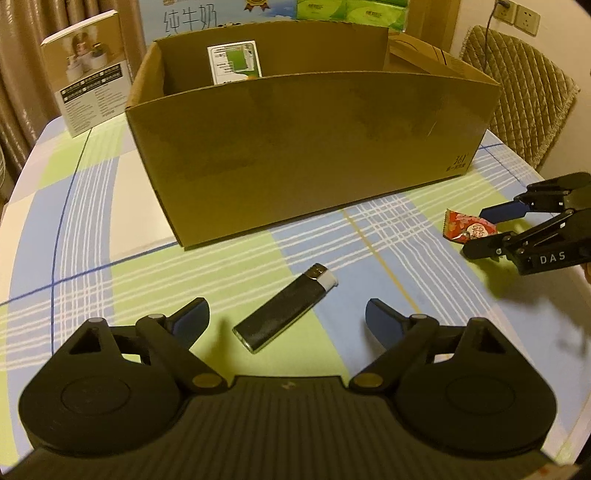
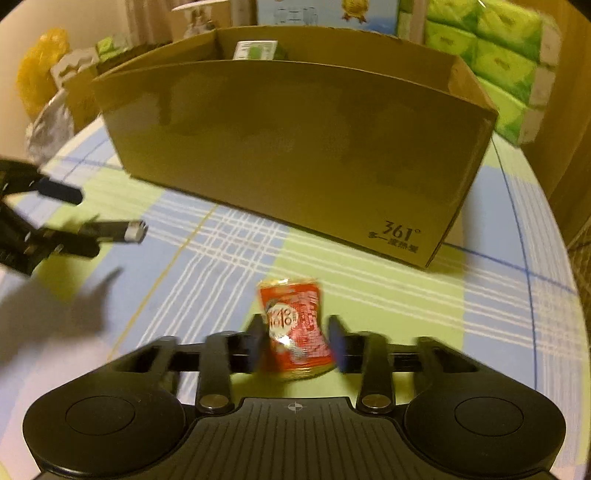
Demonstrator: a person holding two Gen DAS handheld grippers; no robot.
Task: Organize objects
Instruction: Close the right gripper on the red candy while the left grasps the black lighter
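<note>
The cardboard box point(image 2: 295, 147) reads "361°"; the right gripper point(image 1: 484, 230) reads "DAS".

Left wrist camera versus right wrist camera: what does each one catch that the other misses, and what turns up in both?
Only the left wrist view shows the quilted chair back, the wall sockets and the booklet-like box standing left of the carton.

Only the right wrist view shows the yellow bag and the carton's "361°" print clearly.

Both show the cardboard box, the checked tablecloth, the lighter between the open left gripper, and the red snack packet pinched in the right gripper.
</note>
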